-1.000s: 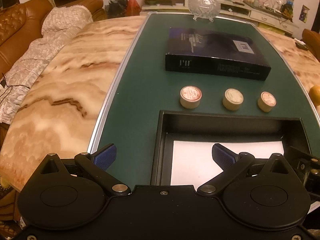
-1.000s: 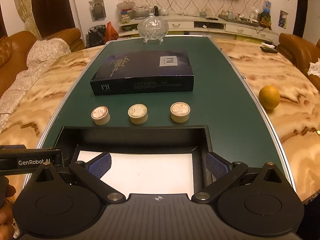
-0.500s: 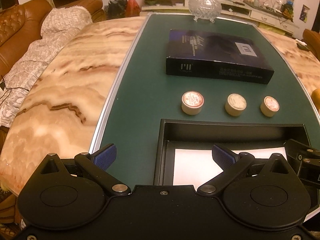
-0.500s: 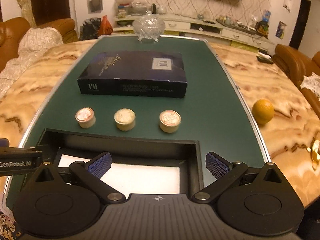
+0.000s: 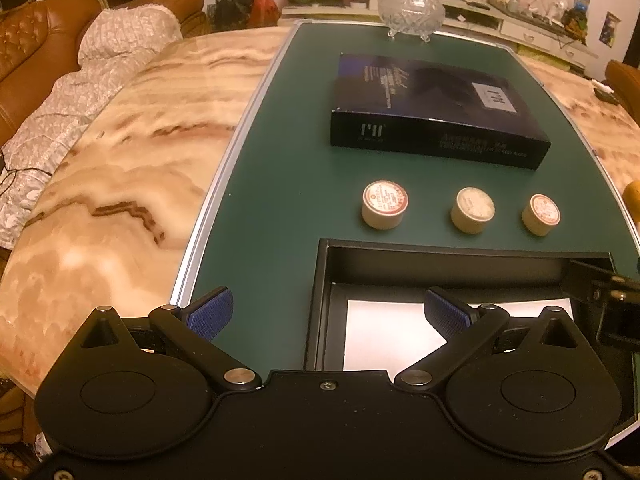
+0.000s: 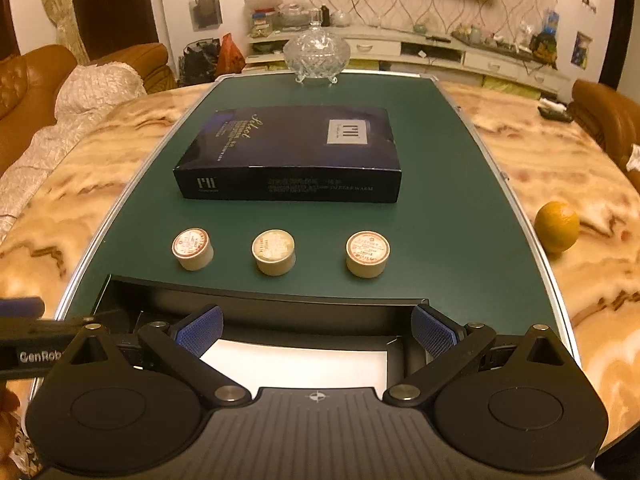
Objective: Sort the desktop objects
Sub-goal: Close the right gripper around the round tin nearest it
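Warm lamplight fell on a marbled counter point(image 6: 560, 300) with a green mat point(image 6: 440, 240) laid along its middle. Nearest, both claws hung low over an open black tray point(image 6: 280, 312) with a white sheet on its floor. The right claw point(image 6: 318, 330) had its blue pads spread wide and held nothing; the left claw point(image 5: 326, 314) was likewise spread and empty, straddling the tray's left wall.

Just beyond the tray's far wall stood three small round tubs in a row running left to right, well apart from each other, each upright with its lid facing up. Being round, they offered no long axis to line up with. From the right claw, the middle tub point(image 6: 274, 252) lay almost straight ahead, the right tub point(image 6: 367, 254) ahead and a little right, the left tub point(image 6: 192, 249) ahead and left. In the left wrist view all three sat ahead and to the right, the left tub point(image 5: 385, 204) closest. So, as I judged it, the right claw was better placed for the middle or right tub, needing only a forward reach.

Farther on lay a dark flat box point(image 6: 292, 152), its long axis crosswise, parallel to the row. Beyond it stood a lidded glass dish point(image 6: 317, 54); an orange point(image 6: 557, 226) sat off the mat, right.
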The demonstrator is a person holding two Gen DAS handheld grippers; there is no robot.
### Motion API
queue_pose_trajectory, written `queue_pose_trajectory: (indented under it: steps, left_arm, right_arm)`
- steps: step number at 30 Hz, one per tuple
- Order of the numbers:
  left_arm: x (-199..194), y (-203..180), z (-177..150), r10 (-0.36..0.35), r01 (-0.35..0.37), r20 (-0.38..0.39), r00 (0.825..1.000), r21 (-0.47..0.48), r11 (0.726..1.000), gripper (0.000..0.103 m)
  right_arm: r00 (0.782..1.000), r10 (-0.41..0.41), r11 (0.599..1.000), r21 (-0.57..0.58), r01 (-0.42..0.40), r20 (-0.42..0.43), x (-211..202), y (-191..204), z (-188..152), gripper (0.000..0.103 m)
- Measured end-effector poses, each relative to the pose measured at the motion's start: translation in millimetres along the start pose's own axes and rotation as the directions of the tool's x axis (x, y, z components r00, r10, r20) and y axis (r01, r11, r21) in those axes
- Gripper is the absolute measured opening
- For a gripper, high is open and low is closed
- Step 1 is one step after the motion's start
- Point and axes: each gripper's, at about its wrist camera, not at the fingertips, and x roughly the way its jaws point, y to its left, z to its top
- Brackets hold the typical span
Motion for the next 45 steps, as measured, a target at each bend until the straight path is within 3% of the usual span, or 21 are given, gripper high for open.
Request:
queue_pose_trajectory:
  steps: [6, 11, 19, 25, 32, 37, 45]
  left_arm:
    - [6.3, -0.5, -2.4, -0.003, 0.003, -0.015, 1.000, 0.005, 1.000, 0.103]
    - [9.3, 4.9, -1.2, 0.001, -0.001, -0.017, 1.000, -0.008, 1.000, 0.103]
    - [12.5, 8.0, -1.3, 0.004, -0.004, -0.022, 1.000, -0.018, 1.000, 0.103]
    - [15.3, 6.9, 4.2, 0.002, -0.002, -0.020, 1.000, -0.010, 1.000, 0.103]
    - [27.3, -0.9, 33.2, 0.017, -0.017, -0.001, 1.000, -0.004, 1.000, 0.103]
    - [36.4, -6.2, 49.8, 0.000, -0.001, -0.011, 1.000, -0.021, 1.000, 0.103]
    - [43.6, -12.1, 42.5, -0.003, 0.003, -0.028, 1.000, -0.016, 1.000, 0.103]
  right_arm:
    - [0.999, 0.026, 1.000, 0.014, -0.026, -0.022, 8.3, -6.5, 5.8, 0.103]
    - [1.000, 0.004, 0.999, 0.040, -0.004, 0.021, 8.6, -22.5, 18.6, 0.102]
    - [0.998, -0.060, 0.997, 0.043, 0.060, -0.007, 35.6, -42.9, 44.0, 0.089]
    - [0.997, -0.057, 0.998, 0.031, 0.059, -0.061, 67.5, -45.2, 51.3, 0.080]
    - [0.993, -0.046, 0.997, 0.051, 0.052, -0.106, 95.5, -46.6, 55.6, 0.076]
    - [0.989, -0.054, 0.997, 0.052, 0.062, -0.138, 111.7, -48.0, 56.5, 0.068]
    - [0.987, -0.009, 0.998, 0.062, 0.019, -0.160, 125.6, -49.6, 55.0, 0.059]
